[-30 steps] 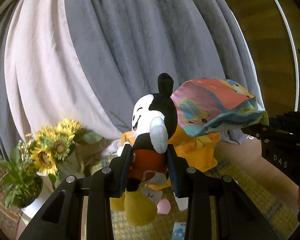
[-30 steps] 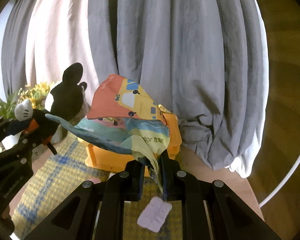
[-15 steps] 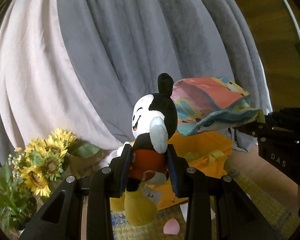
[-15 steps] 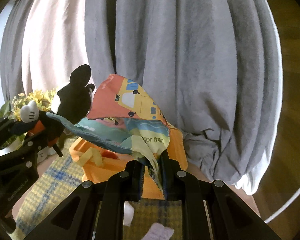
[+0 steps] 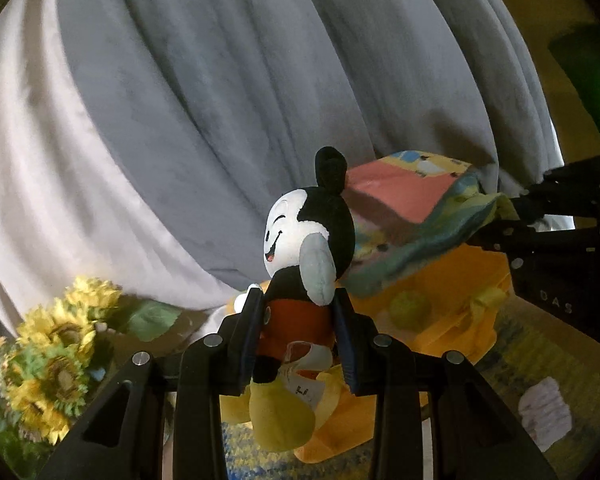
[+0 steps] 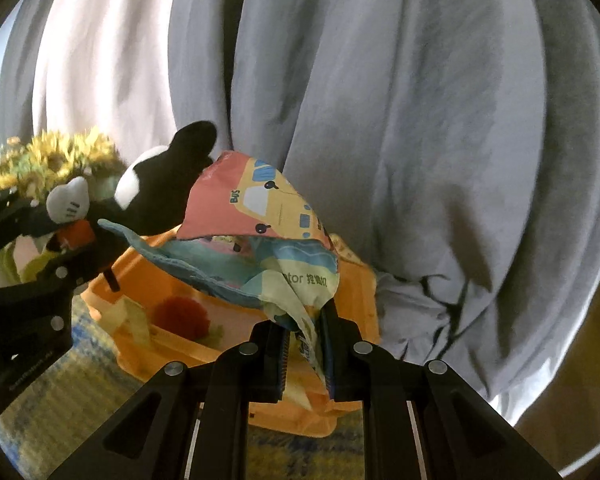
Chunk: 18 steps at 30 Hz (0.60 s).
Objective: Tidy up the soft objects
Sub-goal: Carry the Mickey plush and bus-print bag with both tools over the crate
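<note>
Mickey Mouse plush toy squeezed in left gripper, printed cloth pinched in right gripper, orange bin holding 1 red pom-pom.

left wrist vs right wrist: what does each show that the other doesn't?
Left wrist only: the mouse plush's face, its yellow shoes, a green ball in the bin, a white folded item on the rug.
Right wrist only: the bus print on the cloth, a red pom-pom in the bin.
Both: plush held by the left gripper, cloth by the right gripper, orange bin, sunflowers, grey curtain.
</note>
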### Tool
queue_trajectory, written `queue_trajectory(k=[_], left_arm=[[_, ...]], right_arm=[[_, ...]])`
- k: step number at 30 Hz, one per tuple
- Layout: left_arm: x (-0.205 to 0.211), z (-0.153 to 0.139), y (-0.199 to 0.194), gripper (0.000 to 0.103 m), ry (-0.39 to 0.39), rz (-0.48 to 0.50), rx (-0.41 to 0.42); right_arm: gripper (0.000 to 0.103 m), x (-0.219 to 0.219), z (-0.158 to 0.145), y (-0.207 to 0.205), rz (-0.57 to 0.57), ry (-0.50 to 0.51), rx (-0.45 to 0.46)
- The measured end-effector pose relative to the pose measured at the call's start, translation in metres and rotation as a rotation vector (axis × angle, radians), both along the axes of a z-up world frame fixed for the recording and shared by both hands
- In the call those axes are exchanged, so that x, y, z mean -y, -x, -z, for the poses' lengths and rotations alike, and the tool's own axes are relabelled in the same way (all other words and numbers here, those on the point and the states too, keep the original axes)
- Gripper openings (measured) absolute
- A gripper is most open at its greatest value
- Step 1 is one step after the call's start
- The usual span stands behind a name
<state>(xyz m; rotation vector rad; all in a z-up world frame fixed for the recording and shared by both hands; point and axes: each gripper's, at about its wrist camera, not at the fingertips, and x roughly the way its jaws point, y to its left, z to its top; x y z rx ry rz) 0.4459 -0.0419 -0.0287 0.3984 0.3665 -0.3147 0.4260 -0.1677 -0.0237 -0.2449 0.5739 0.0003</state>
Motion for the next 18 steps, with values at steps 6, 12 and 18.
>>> queue_trajectory(k=[6, 12, 18], left_arm=[[0.008, 0.018, -0.029, 0.034, -0.062, 0.036, -0.036], [0.019, 0.033, -0.053, 0.034, -0.123, 0.094, -0.081], [0.031, 0.053, -0.074, 0.032, -0.171, 0.122, -0.130]], right_arm=[[0.015, 0.002, 0.024, -0.028, -0.043, 0.041, -0.086], [0.015, 0.005, 0.044, -0.059, -0.089, 0.035, -0.210], [0.015, 0.004, 0.063, -0.081, -0.114, 0.045, -0.291]])
